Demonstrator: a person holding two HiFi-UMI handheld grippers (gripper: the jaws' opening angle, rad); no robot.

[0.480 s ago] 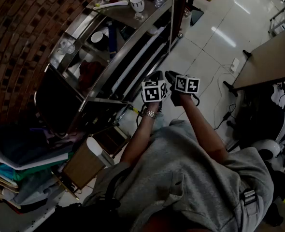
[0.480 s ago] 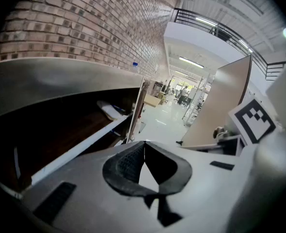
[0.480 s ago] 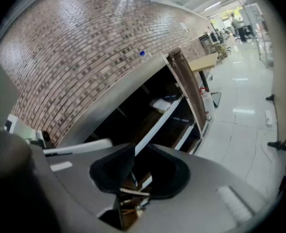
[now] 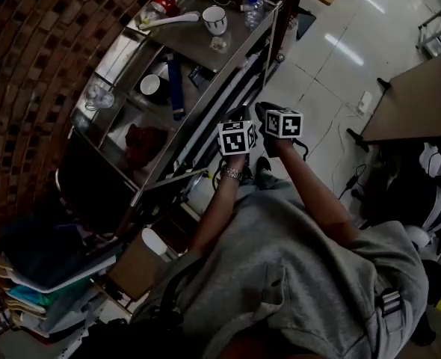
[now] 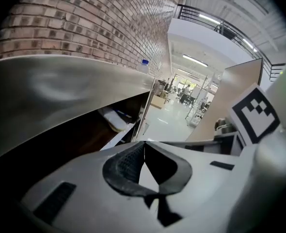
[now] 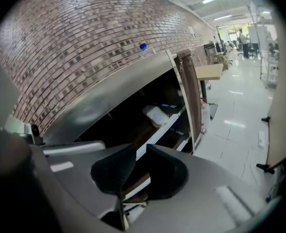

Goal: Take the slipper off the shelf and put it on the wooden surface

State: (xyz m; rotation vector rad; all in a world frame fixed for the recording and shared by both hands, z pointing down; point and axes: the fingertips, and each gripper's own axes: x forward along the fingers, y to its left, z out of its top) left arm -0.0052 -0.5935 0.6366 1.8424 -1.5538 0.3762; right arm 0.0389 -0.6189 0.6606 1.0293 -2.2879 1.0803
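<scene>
Right gripper (image 6: 141, 150) slightly forward, toward the shelf (image 4: 187, 43)

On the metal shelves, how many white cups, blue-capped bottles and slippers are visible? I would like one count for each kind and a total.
White cups: 2, one on the top level, one on the level below
Blue-capped bottle: 1
Slipper: 1, pale, on a lower shelf
Total: 4

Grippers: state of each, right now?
Left gripper: closed, tips touching, holding nothing.
Right gripper: barely open, narrow gap, holding nothing.
</scene>
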